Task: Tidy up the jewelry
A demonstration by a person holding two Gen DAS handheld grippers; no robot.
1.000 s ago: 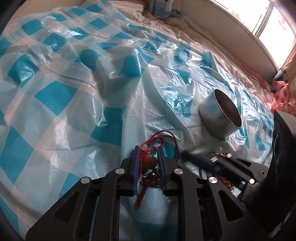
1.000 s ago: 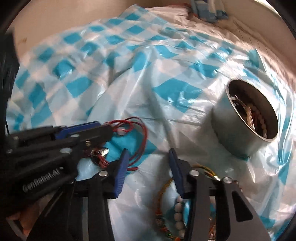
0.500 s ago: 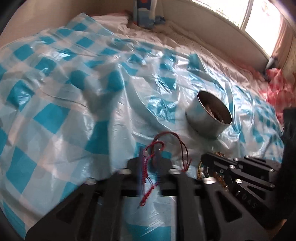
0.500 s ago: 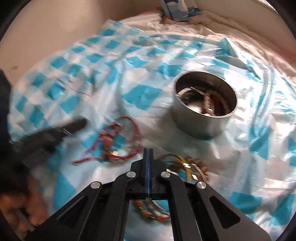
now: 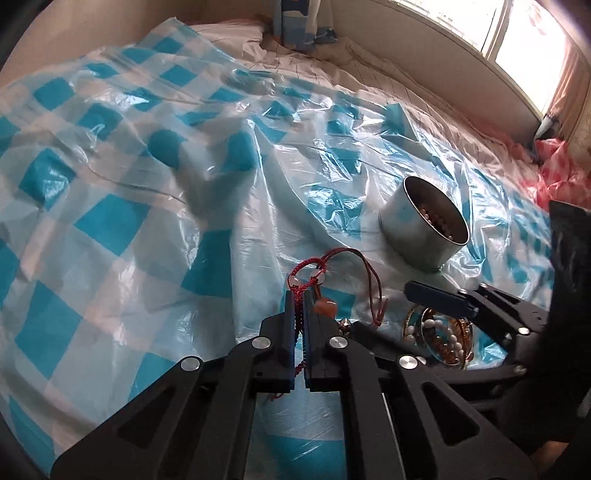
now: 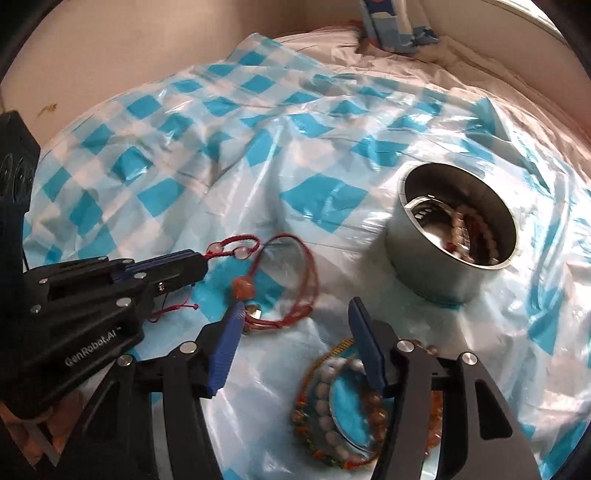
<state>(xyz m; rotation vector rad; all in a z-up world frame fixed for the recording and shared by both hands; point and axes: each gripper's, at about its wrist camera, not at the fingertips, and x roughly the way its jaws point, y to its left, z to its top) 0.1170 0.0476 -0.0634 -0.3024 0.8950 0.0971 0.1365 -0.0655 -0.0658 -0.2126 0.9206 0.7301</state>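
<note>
L gripper (image 5: 300,295) clamps red cord (image 5: 308,264) left of tin (image 5: 417,236); R gripper (image 6: 295,314) jaws apart over bead bracelets (image 6: 332,398); R view shows jewelry inside tin.

Bright window (image 5: 517,33) backlight, plastic glare, fisheye edges

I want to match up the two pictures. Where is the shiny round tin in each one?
Left wrist view: the tin sits right of the middle, beyond the left gripper, which is shut on the red cord bracelet.
Right wrist view: the tin sits right of the middle, beyond the open right gripper.
Shared landmark: the bead bracelets lie nearer the camera than the tin in both views.
</note>
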